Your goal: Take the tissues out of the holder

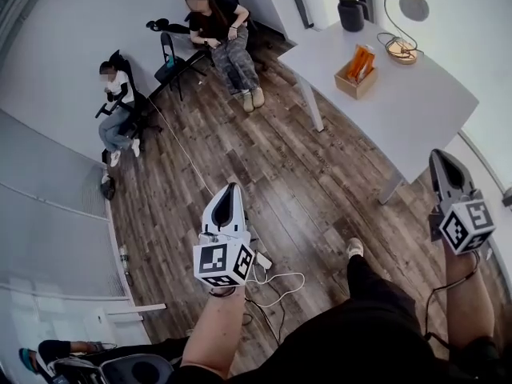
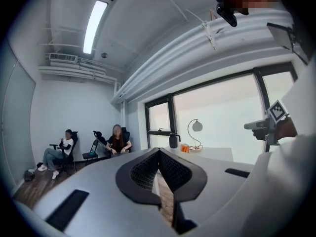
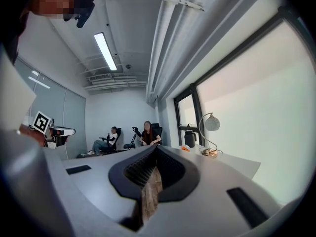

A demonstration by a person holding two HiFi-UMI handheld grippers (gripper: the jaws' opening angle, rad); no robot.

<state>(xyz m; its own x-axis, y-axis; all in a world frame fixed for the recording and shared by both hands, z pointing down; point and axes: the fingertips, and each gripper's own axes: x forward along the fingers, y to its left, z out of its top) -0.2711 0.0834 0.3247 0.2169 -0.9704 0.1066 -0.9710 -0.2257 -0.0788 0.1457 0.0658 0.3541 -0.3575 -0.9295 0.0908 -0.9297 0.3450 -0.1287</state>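
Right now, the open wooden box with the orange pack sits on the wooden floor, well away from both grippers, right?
Not quite: the head view shows the open wooden box with the orange pack on the white table, not the wooden floor. It is well away from the left gripper and right gripper.

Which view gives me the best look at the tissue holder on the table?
Head view: the tissue holder stands in plain sight on the white table, seen from above, an orange pack upright in it. In both gripper views the tissue holder is only a distant orange speck.
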